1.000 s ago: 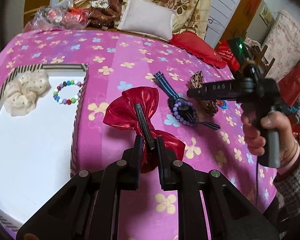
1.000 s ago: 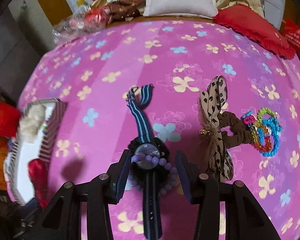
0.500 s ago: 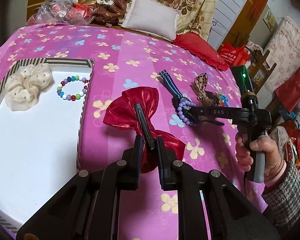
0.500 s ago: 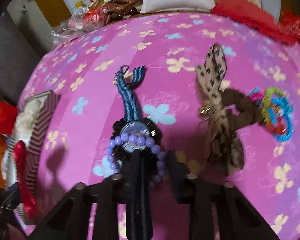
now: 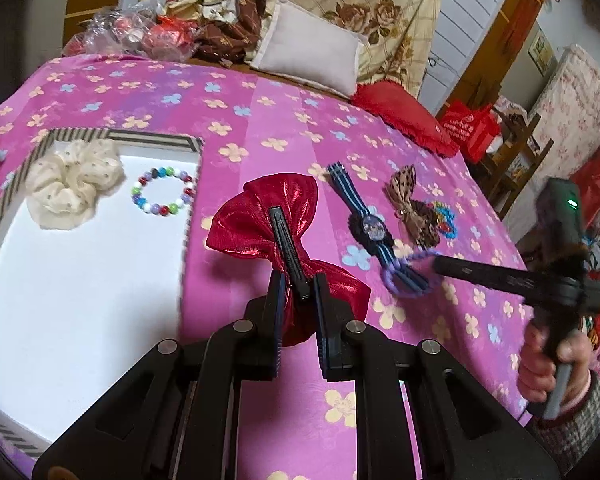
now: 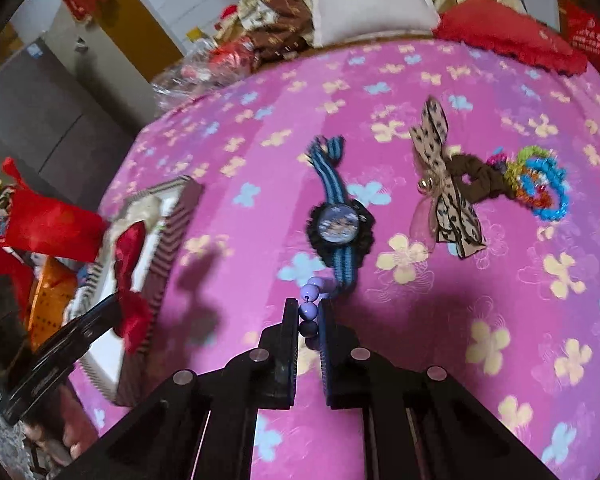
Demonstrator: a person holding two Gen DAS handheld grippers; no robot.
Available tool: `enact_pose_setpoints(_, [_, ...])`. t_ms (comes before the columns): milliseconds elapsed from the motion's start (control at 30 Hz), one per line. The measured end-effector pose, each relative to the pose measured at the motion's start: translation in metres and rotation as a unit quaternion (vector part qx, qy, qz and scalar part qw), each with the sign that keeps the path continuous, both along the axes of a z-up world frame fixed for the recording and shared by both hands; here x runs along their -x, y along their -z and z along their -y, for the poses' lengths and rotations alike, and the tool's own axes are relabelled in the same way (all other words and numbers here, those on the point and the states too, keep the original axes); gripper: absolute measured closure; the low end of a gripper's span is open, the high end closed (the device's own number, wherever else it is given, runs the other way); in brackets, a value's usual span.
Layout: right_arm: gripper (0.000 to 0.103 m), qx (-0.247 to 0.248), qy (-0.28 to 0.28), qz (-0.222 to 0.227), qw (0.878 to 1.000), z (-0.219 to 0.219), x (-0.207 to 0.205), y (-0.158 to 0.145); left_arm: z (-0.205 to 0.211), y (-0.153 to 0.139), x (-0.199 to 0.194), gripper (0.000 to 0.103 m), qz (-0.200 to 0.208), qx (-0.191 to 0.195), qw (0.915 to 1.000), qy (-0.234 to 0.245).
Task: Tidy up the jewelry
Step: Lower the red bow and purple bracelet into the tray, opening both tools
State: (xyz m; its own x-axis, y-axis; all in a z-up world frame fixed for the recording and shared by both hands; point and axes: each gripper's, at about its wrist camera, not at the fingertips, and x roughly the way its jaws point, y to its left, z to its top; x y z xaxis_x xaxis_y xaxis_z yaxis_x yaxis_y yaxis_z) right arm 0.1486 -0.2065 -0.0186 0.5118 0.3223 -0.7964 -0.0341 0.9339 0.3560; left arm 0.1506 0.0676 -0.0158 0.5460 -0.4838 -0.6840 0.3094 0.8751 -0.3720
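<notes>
My left gripper (image 5: 297, 292) is shut on a shiny red bow hair clip (image 5: 276, 224), held above the pink flowered cloth just right of the white box (image 5: 80, 280). The box holds a cream scrunchie (image 5: 70, 186) and a multicoloured bead bracelet (image 5: 162, 194). My right gripper (image 6: 309, 312) is shut on a purple bead bracelet (image 6: 310, 308), lifted just clear of the blue striped watch (image 6: 338, 224). The bracelet shows blurred in the left wrist view (image 5: 404, 276), at the right gripper's tips.
A leopard-print bow with a brown scrunchie (image 6: 448, 196) and a bright bead bracelet (image 6: 540, 184) lie right of the watch. A white pillow (image 5: 308, 54), a red cushion (image 5: 404, 122) and piled cloth and bags line the far edge.
My right gripper closed on the purple bracelet that lay on the watch and drew it back off it. My left gripper has kept the red bow and shifted slightly toward the box.
</notes>
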Motion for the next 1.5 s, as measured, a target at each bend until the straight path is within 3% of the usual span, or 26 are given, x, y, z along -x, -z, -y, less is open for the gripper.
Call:
enact_pose_setpoints(200, [0.094, 0.003, -0.028, 0.024, 0.999, -0.036, 0.013, -0.030, -0.044, -0.005, -0.002, 0.091, -0.009, -0.003, 0.9989, -0.046])
enact_pose_setpoints(400, [0.094, 0.009, -0.075, 0.025, 0.997, -0.105, 0.000, -0.041, -0.114, 0.010, -0.017, 0.091, -0.059, -0.011, 0.9902, -0.126])
enact_pose_setpoints(667, [0.094, 0.029, -0.143, 0.001, 0.989, -0.214, -0.044, -0.027, -0.170, 0.046, -0.043, 0.091, -0.127, -0.029, 0.9716, -0.197])
enact_pose_setpoints(833, [0.094, 0.039, -0.162, -0.009, 0.986, -0.269, -0.081, -0.013, -0.180, 0.057, -0.053, 0.090, -0.138, -0.055, 0.9634, -0.223])
enact_pose_setpoints(1067, [0.094, 0.034, -0.145, -0.040, 0.988, -0.287, -0.118, 0.015, -0.197, 0.064, -0.060, 0.087, -0.155, -0.021, 0.9584, -0.239])
enact_pose_setpoints(1133, [0.094, 0.035, -0.133, -0.058, 0.989, -0.282, -0.122, 0.027, -0.198, 0.061, -0.060, 0.082, -0.151, -0.007, 0.9598, -0.236])
enact_pose_setpoints(1300, [0.092, 0.065, -0.111, -0.071, 0.989, -0.267, -0.123, 0.045, -0.192, 0.048, -0.056, 0.057, -0.133, 0.022, 0.9663, -0.220])
enact_pose_setpoints(1367, [0.087, 0.068, -0.106, -0.067, 0.990, -0.260, -0.117, 0.043, -0.189, 0.043, -0.054, 0.053, -0.122, 0.032, 0.9693, -0.211])
enact_pose_setpoints(1433, [0.070, 0.069, -0.102, -0.054, 0.991, -0.252, -0.108, 0.036, -0.185, 0.039, -0.054, 0.053, -0.115, 0.029, 0.9704, -0.210])
enact_pose_setpoints(1467, [0.068, 0.070, -0.100, -0.044, 0.992, -0.248, -0.101, 0.031, -0.183, 0.037, -0.053, 0.053, -0.112, 0.022, 0.9707, -0.211])
enact_pose_setpoints(1500, [0.060, 0.065, -0.102, -0.031, 0.992, -0.243, -0.092, 0.024, -0.181, 0.036, -0.052, 0.053, -0.109, 0.014, 0.9709, -0.213])
